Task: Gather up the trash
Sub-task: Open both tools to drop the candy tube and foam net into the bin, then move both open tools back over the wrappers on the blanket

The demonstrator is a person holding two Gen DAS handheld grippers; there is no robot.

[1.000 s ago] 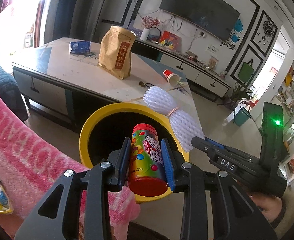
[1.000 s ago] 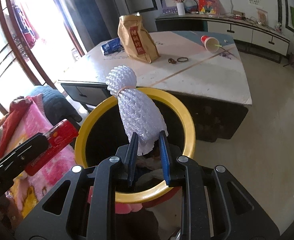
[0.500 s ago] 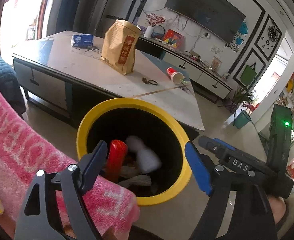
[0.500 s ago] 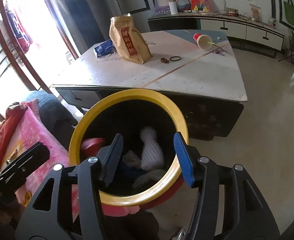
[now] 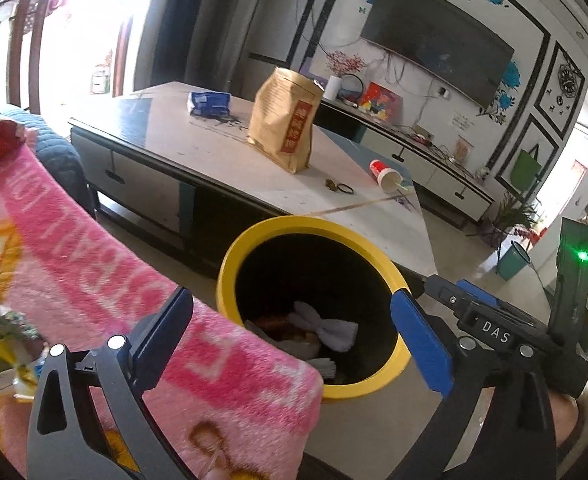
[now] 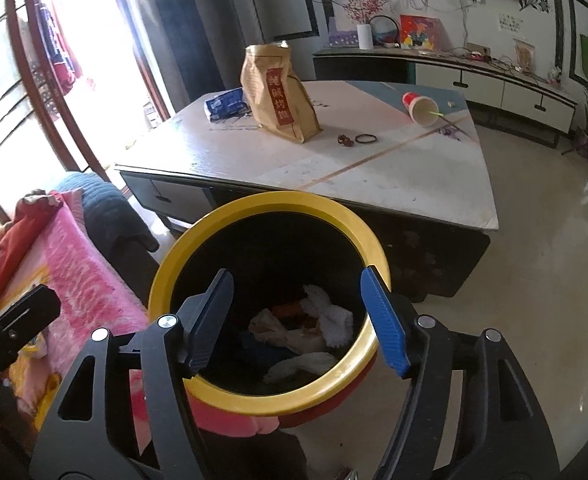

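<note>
Yellow marks the rim of the bin (image 6: 368, 240), and you have both tools poised above its mouth, so the drop is the step in hand. The left gripper (image 5: 290, 330) has its fingers (image 5: 422, 346) spreading wide with nothing between them; the right gripper (image 6: 300, 318) is also opening, its blue pads bare. Let both sets of fingers finish releasing before you draw away, and lift clear of the rim rather than dragging across it, since the bin looks light enough to tip.

The trash in the bin (image 6: 326, 318), white netting and crumpled scraps, lies at the bottom, well below both pairs of fingers and touching neither. In the left view it sits between the 2 pads but far beneath them.

More remains on the counter (image 6: 414, 184) behind the bin: the brown paper bag (image 6: 280, 94) standing upright, the blue packet (image 6: 226, 105) beyond it, and the red paper cup (image 6: 420, 108) tipped on its side near the far edge. All 3 lie well apart from your fingers, so I judge the next reach goes forward over the bin.
</note>
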